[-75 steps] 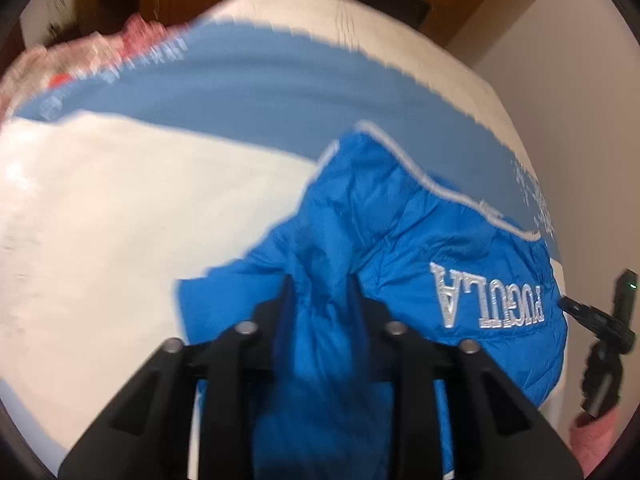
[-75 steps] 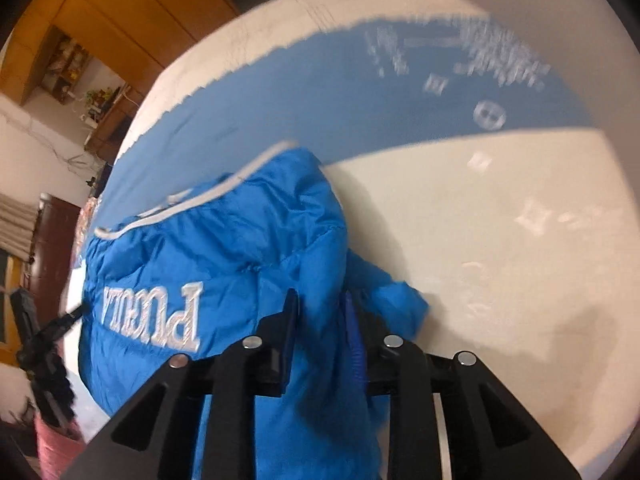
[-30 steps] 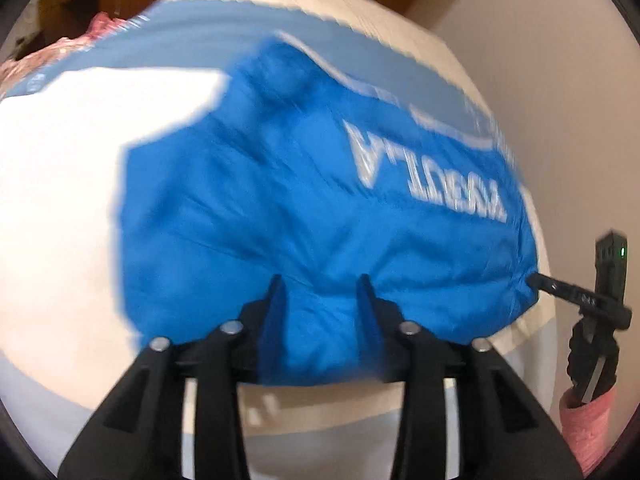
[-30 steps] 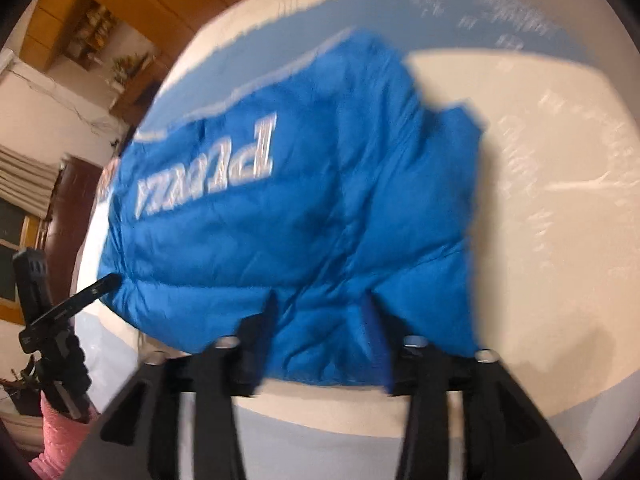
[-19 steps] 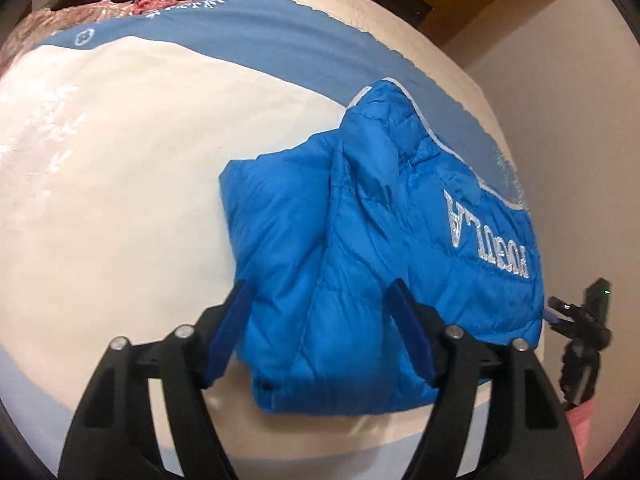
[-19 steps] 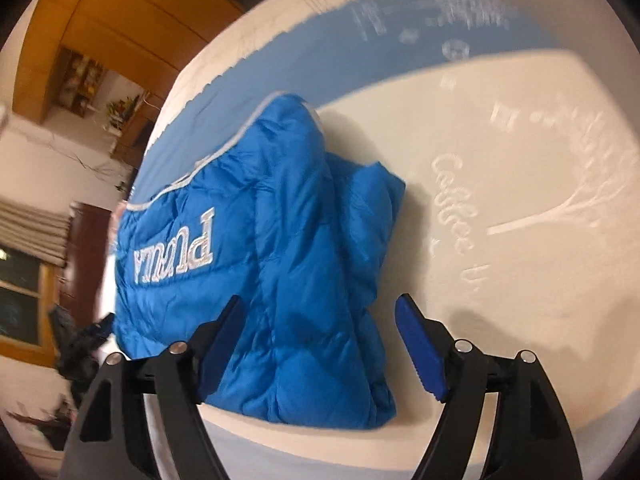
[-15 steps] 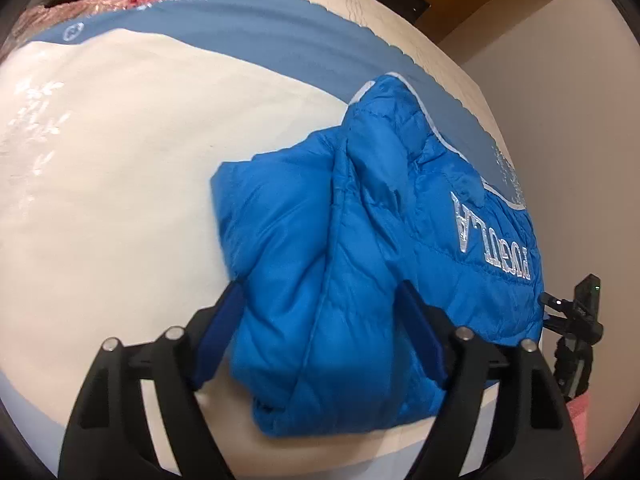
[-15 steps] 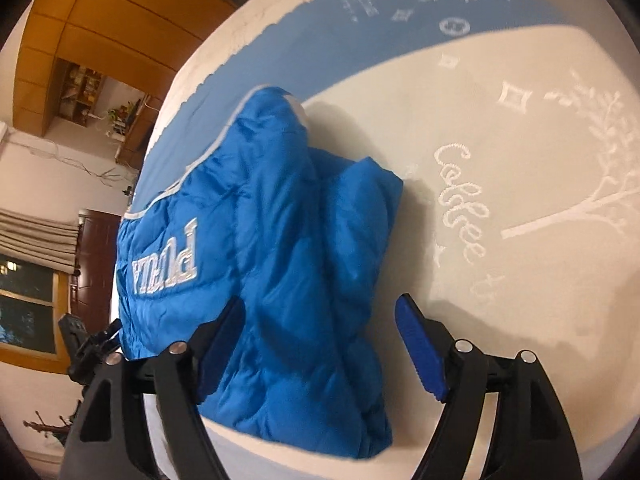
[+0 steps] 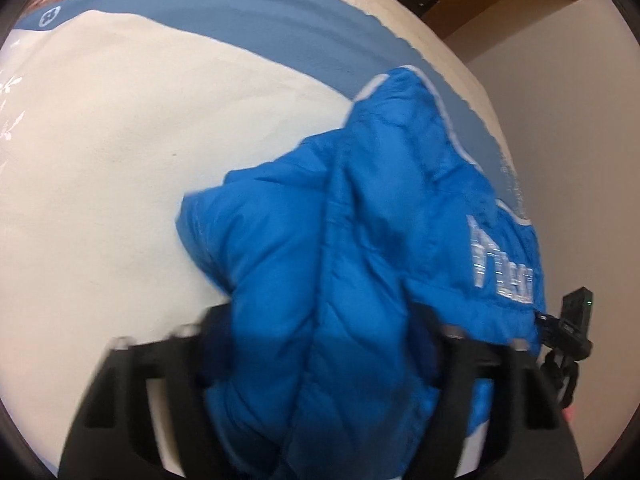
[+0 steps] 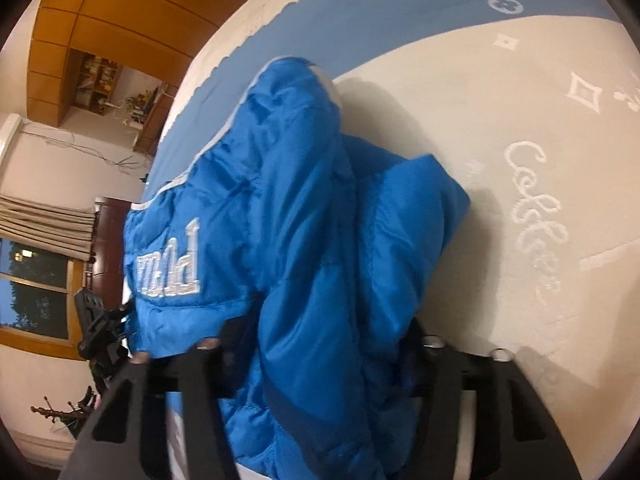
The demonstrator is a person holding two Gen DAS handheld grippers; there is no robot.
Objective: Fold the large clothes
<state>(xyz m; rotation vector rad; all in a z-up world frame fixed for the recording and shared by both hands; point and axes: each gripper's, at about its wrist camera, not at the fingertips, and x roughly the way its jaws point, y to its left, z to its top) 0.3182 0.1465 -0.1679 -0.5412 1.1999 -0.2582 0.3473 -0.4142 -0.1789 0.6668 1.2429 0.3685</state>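
A bright blue padded jacket (image 9: 360, 248) with white lettering lies folded on the bed, near its edge. It also fills the right wrist view (image 10: 304, 240). My left gripper (image 9: 320, 344) has its jaws wide apart, with a thick bundle of the jacket's near edge between them. My right gripper (image 10: 320, 344) is likewise wide open around the jacket's near edge, and the fabric bulges between its fingers. The fingertips of both are hidden by fabric.
The bed cover (image 9: 120, 140) is cream with a blue band (image 9: 260, 20) at the far side and white embroidery (image 10: 532, 220). A black tripod (image 9: 568, 340) stands beside the bed. Wooden cabinets (image 10: 100, 12) and a window (image 10: 36, 288) lie beyond.
Both grippers let go of the jacket and opened wide. They have since pushed forward, so the jacket's near edge now sits bunched between the open jaws.
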